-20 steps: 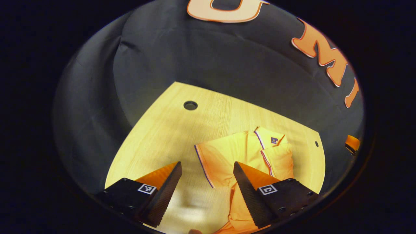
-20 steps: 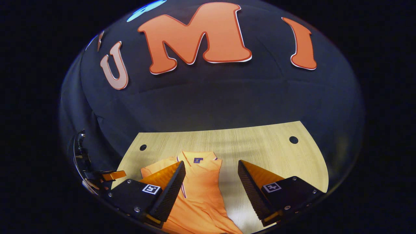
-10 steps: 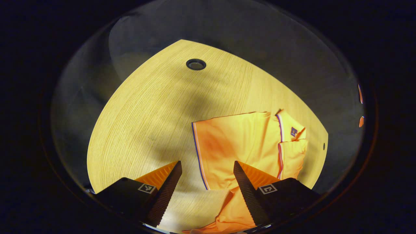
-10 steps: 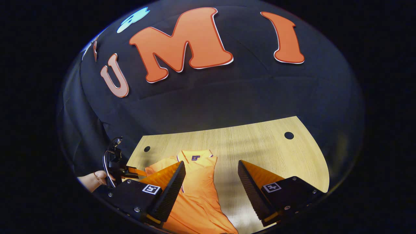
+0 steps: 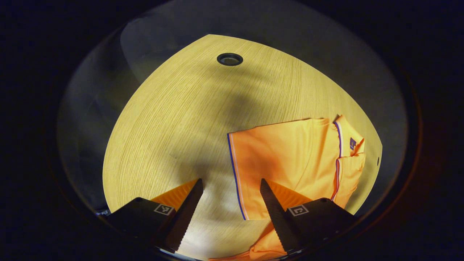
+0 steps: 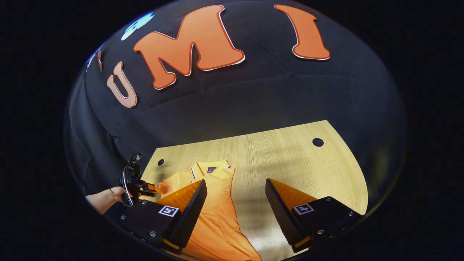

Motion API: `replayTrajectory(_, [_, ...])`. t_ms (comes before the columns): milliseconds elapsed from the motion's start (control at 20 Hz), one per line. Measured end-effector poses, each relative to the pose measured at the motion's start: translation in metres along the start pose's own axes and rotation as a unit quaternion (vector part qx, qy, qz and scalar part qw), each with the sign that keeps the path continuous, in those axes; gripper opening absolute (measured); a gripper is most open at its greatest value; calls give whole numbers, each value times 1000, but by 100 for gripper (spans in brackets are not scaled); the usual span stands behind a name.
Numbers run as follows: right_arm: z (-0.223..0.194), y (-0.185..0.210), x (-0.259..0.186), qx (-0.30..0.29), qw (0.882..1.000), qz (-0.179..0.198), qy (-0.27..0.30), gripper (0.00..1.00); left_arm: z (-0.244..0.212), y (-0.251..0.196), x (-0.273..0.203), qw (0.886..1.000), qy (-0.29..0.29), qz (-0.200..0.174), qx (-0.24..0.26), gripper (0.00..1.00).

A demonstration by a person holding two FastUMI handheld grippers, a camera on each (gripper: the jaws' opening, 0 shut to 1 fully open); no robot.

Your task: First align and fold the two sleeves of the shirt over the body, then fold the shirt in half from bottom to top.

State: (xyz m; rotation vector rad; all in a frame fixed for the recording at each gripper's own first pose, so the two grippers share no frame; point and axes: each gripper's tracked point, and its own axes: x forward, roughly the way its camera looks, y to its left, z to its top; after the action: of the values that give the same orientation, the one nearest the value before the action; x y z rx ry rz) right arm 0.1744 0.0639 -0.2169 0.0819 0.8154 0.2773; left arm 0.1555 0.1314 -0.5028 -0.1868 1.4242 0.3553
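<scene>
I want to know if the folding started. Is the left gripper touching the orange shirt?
Apart. In the left gripper view, the left gripper hangs open, bare table between its fingers, and the sleeve hem of the shirt lies flat, unpinched.

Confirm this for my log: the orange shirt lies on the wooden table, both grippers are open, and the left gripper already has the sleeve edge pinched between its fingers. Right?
Not quite. In the left gripper view the left gripper is open above the table, with nothing pinched; the striped sleeve edge lies flat between its fingers. The orange shirt is on the table and the right gripper is open, as you said.
</scene>
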Motion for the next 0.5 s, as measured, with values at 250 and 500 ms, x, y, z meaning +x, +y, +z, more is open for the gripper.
replayTrajectory(250, [2,1,-2,0,1000,7,-1,99,3,9,-1,1000,2,14,7,98])
replayTrajectory(500, [6,1,-4,1,1000,10,-7,99,-2,-5,0,999,11,20,25,79])
